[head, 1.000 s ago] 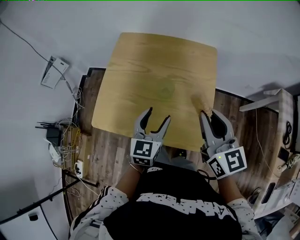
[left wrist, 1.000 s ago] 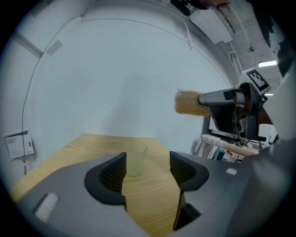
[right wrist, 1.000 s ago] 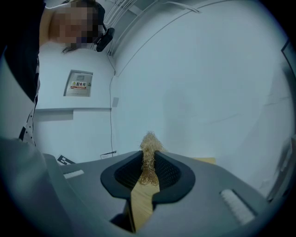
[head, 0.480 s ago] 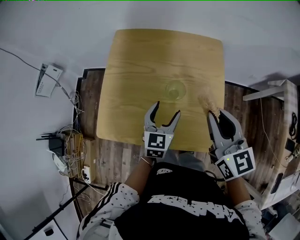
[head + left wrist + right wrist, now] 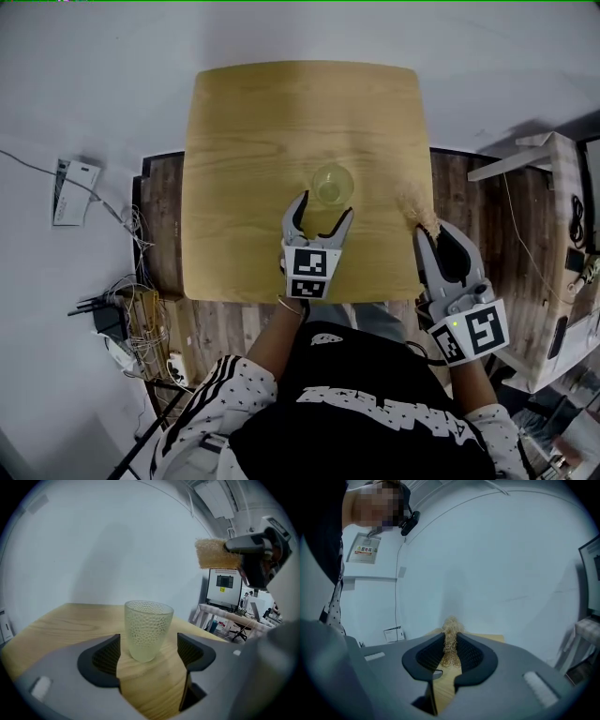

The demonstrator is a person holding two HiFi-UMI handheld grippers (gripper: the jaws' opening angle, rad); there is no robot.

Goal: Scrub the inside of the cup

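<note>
Tan fibre scourer sits pinched in our right tongs, which are clamped tight on it near the right edge of the desk. Our left tongs have just been opening and now gape wide. The cup stands between their tips, no pad touching. We judge scrubbing not begun: grasping and scouring remain. Pale, dimpled, translucent glass, the cup stands upright, seemingly empty, mid-desk.
</note>
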